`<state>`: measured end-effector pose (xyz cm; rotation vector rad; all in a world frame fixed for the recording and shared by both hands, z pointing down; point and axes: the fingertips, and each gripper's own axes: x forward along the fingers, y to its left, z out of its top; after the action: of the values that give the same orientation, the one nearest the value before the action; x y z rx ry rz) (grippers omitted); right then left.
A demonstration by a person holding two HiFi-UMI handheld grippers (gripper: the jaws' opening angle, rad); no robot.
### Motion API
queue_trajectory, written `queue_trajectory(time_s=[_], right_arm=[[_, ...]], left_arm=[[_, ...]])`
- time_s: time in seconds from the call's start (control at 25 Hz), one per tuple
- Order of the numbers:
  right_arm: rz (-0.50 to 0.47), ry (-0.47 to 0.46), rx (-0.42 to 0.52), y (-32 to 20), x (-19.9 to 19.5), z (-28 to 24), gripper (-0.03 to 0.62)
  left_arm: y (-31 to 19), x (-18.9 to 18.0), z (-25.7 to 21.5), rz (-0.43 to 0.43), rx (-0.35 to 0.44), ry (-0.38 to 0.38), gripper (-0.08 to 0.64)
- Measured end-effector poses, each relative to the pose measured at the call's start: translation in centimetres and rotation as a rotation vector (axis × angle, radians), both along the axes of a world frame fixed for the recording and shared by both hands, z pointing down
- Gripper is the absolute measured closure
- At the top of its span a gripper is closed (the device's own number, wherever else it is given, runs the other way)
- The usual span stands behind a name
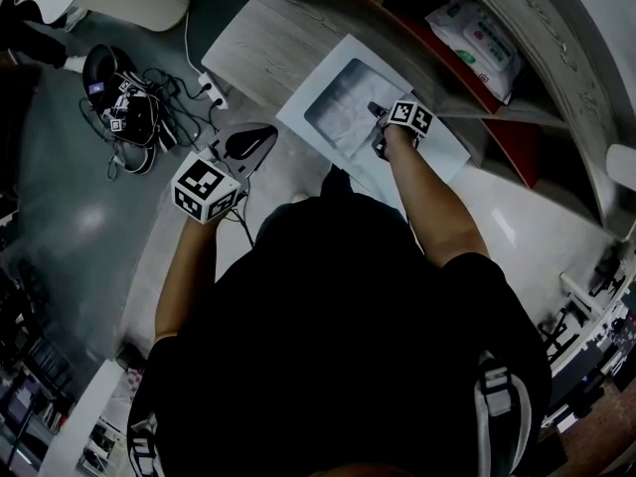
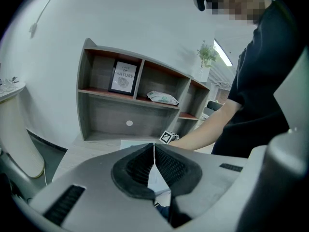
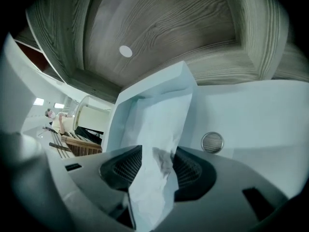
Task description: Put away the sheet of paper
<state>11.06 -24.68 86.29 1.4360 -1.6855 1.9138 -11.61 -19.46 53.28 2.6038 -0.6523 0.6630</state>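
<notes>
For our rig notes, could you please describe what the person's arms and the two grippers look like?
The left gripper and the right gripper have pale grey bodies with black ribbed pads on the jaws. Each carries a white cube printed with black square markers. The person wears a black short-sleeved top, so the forearms are bare.

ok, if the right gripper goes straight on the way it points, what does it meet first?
The paper, which stands between the right gripper's open jaws. Behind it, probably the white folder; depth is unclear.
</notes>
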Motion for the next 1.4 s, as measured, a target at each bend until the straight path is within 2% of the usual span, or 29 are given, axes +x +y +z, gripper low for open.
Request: queue_trajectory(time_s=[0.24, 0.84, 1.12, 1.4], right_arm=[[0.029, 0.039, 0.012, 0.8, 1.0, -0.8, 0.399], [0.123, 0.009, 0.038, 4.5, 2.8, -3.1, 0.399], [0.066, -0.012, 0.102, 6.7, 2.6, -4.6, 0.397], [0.026, 0.007, 0.138, 8.7, 2.5, -5.8, 0.397]], left_arm=[[0.6, -0.5, -0.3, 0.013, 0.006, 0.008, 0.538], [1.8, -1.8, -1.7, 0.045, 0.042, 0.020, 0.538], [2.1, -2.4, -1.9, 0.063, 0.043, 0.024, 0.538], [2.1, -2.2, -2.3, 0.089, 0.058, 0.030, 0.538]])
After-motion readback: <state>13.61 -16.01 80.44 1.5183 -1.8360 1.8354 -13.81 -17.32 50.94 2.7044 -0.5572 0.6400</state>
